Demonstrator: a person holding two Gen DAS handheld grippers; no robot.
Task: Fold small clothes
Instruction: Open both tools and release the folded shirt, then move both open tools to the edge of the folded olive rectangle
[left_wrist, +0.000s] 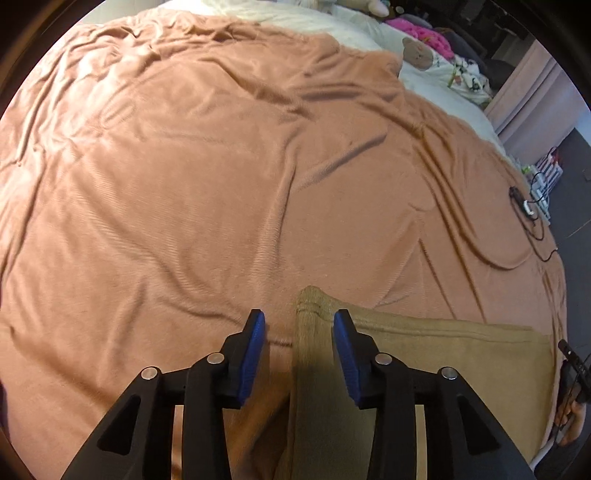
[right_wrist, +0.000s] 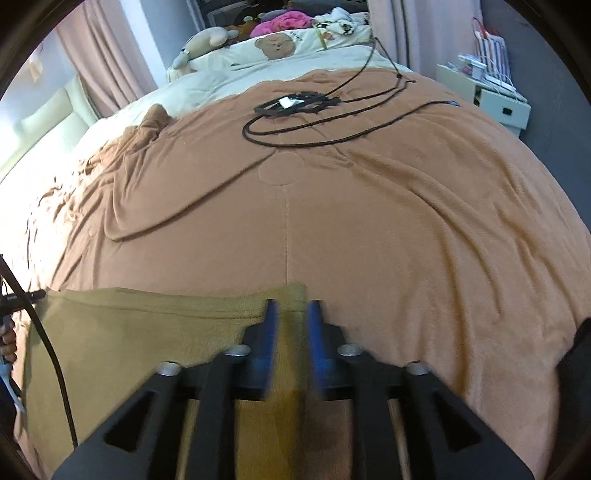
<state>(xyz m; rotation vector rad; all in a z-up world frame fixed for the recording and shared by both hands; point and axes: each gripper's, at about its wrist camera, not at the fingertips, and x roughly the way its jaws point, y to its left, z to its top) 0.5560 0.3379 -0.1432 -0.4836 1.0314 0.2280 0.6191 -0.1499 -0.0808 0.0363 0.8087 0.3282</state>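
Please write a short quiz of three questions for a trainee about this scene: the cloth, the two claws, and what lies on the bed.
1. True or false: both claws are clamped on the tan cloth.
2. Which corner of the cloth does the left claw frame: A) its left far corner, B) its right far corner?
3. What black thing lies on the brown blanket, far from the right claw?

Key
1. False: both sets of jaws stand apart, with the cloth's edge in the gap, no pad pressing on it.
2. A.
3. A black cable, looped, beside a small flat black device.
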